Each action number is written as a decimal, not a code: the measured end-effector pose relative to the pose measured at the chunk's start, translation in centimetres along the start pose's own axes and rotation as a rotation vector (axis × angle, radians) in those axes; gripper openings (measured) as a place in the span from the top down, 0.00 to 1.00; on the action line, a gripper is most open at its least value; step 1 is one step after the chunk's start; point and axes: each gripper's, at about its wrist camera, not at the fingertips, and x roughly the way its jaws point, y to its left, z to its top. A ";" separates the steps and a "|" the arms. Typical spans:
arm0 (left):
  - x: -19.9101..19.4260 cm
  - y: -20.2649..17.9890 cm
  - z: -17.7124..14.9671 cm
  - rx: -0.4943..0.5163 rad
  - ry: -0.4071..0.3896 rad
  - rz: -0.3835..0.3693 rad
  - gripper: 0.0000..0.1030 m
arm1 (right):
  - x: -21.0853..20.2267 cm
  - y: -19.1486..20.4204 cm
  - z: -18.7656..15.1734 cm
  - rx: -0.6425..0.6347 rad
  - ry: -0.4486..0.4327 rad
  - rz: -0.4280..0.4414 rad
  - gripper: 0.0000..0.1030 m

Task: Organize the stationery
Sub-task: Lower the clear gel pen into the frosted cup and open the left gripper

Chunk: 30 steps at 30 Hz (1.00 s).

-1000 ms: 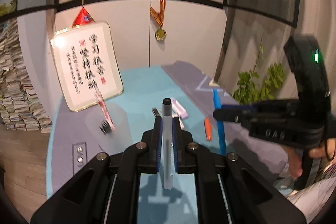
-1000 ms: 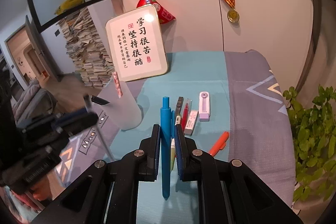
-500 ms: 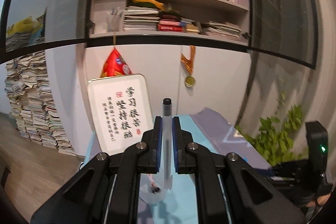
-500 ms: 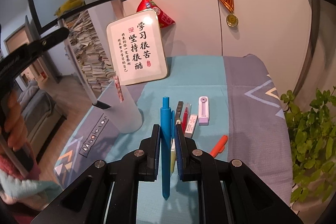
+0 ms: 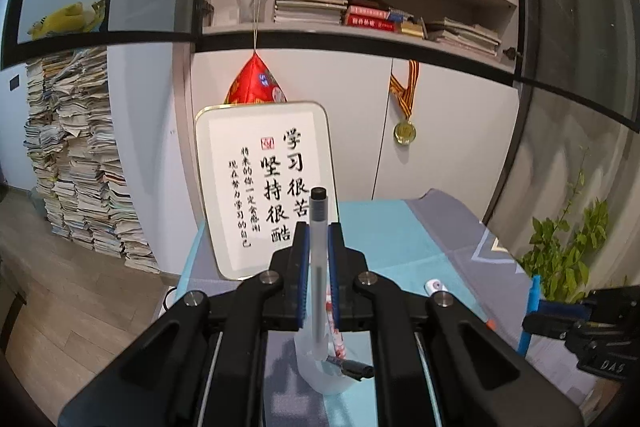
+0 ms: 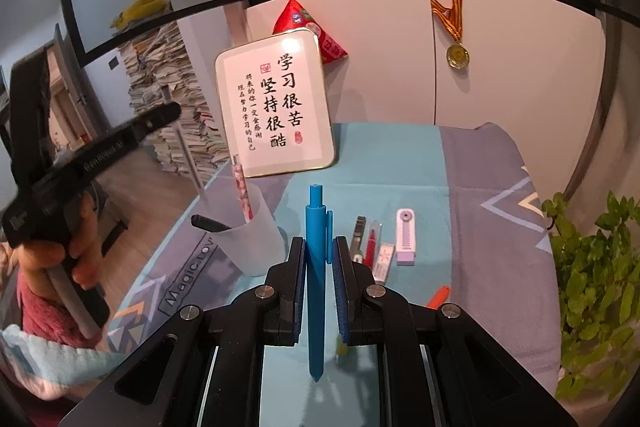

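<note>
My left gripper [image 5: 319, 233] is shut on a clear pen with a black cap [image 5: 319, 251], held upright right above the frosted pen cup [image 5: 326, 373]. The cup [image 6: 250, 239] holds a pink patterned pen [image 6: 243, 193] and a black pen [image 6: 210, 224]. In the right wrist view the left gripper [image 6: 160, 117] holds the clear pen's lower tip at the cup's rim. My right gripper [image 6: 319, 247] is shut on a blue pen [image 6: 316, 267], above the teal mat right of the cup. It also shows in the left wrist view [image 5: 560, 319].
On the teal mat [image 6: 392, 163] lie a lilac correction tape [image 6: 406, 237], a red pen [image 6: 371, 243], a white eraser [image 6: 383, 261], a black clip pen [image 6: 359, 229] and an orange marker [image 6: 438, 297]. A framed calligraphy sign [image 6: 278, 107] leans behind the cup. A plant [image 6: 592, 291] stands right.
My left gripper has swung up and brought the clear pen upright over the cup. My right gripper has stayed nearly still with the blue pen.
</note>
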 end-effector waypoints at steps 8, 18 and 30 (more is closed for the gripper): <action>1.8 0.7 -1.9 -0.025 0.084 -0.025 0.93 | 0.6 0.5 0.7 0.001 -0.003 -0.003 0.86; 2.4 0.4 -3.9 -0.024 0.148 -0.048 0.93 | 1.3 1.5 1.5 -0.012 -0.010 0.002 0.86; 0.6 1.2 -4.9 -0.019 0.140 -0.068 0.88 | 2.0 3.4 3.6 -0.021 -0.043 0.033 0.86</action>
